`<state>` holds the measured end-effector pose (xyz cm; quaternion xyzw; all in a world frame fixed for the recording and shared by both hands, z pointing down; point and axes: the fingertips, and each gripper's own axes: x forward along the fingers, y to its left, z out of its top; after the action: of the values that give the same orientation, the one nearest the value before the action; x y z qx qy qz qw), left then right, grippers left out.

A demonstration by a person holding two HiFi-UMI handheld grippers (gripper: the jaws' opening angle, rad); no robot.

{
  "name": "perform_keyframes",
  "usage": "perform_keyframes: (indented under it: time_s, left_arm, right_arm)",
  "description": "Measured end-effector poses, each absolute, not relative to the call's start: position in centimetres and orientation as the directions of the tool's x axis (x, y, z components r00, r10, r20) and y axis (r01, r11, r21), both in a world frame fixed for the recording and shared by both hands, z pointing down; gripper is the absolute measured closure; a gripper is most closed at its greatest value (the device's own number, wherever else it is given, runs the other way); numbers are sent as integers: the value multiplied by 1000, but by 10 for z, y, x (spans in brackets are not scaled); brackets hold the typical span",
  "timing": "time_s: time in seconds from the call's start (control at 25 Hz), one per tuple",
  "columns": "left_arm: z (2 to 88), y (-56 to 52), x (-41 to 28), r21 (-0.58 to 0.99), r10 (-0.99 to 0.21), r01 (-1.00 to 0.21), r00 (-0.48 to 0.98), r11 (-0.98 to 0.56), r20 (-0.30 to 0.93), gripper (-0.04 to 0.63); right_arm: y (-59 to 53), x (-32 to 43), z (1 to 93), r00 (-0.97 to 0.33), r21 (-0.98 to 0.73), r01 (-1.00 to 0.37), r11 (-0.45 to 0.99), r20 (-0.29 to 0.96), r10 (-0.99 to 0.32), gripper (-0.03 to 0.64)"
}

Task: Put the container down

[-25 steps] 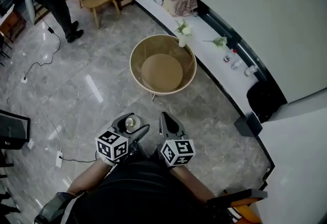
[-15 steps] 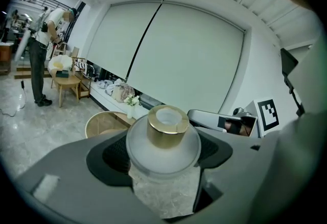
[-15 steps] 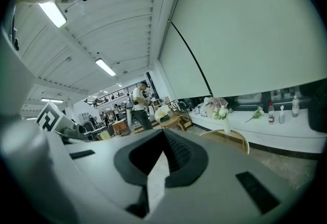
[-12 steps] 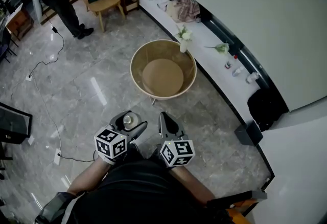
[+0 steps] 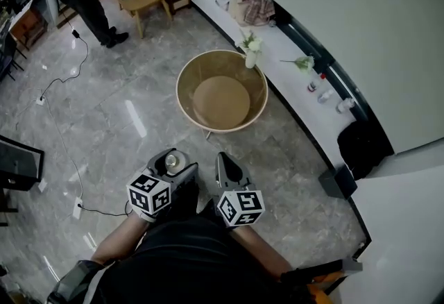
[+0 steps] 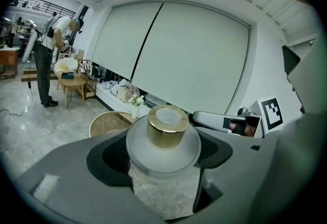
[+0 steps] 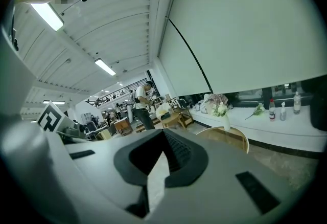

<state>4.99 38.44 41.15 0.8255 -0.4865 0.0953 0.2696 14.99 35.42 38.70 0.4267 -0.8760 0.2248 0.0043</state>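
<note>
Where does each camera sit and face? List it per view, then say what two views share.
Head view: on the person's head, facing steeply down at a round wooden table; shows the dark-clothed torso, left gripper and right gripper.
Left gripper view: rides the left gripper, looking along its jaws, shut on a frosted glass container with a gold cap; the right gripper shows beside.
Right gripper view: rides the right gripper, looking along its shut, empty jaws toward the white ledge.
Shared: all three show the round table.
</note>
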Motion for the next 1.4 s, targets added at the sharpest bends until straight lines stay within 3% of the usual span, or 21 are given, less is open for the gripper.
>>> perform_keyframes:
  time_s: [1.4]
  left_arm:
    - [425,155,-31,362,-648,-762,647,-537,401,241]
  right_arm:
    - [140,69,396,-487,-333,-859,389,295,-822,615]
